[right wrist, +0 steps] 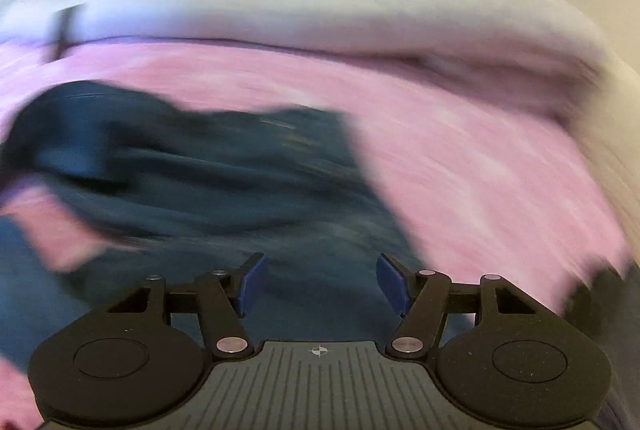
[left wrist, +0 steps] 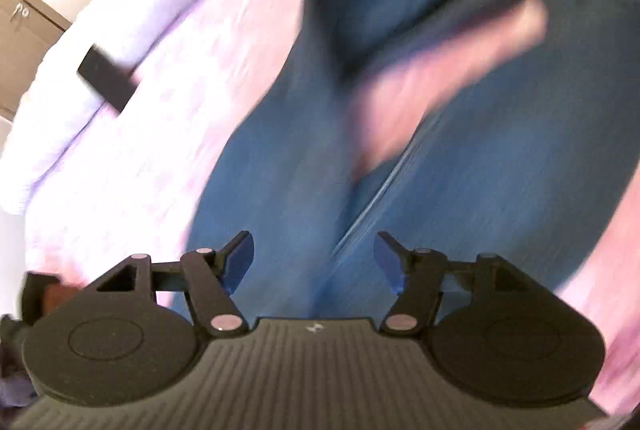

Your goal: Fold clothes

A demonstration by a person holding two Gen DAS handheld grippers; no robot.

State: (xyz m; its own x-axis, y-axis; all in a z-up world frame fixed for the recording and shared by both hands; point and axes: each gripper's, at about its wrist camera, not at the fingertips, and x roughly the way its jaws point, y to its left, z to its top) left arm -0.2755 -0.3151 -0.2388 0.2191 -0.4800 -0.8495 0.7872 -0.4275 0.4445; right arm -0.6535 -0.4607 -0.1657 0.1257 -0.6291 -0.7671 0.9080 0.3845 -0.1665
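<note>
Tools in both hands stand with jaws wide apart and nothing between the blue pads. The left tool (left wrist: 314,262) points steeply down over a pair of blue jeans (left wrist: 460,189), whose cloth fills the space just ahead of its fingertips; the right tool (right wrist: 320,284) likewise hangs over the denim (right wrist: 248,197), which spreads ahead and to the left in that view. Both pictures are smeared by motion, so fine detail of the cloth is lost.

The jeans lie on a pink bedsheet (left wrist: 152,133) spread over a bed. From the left wrist the legs run away from the tool, long axis roughly straight ahead, a pale seam slanting between them, with a bunched, darker fold of denim near the top. From the right wrist the same bunched end sits well off to the left, and open pink sheet lies to the right. A small dark flat object (left wrist: 108,77), perhaps a phone or remote, rests on the sheet off to the left, well apart from the jeans. A white duvet (right wrist: 360,13) is heaped along the far side.

Judged from this, the garment is only partly folded, and the left tool looks the nearer to the bunched end.
</note>
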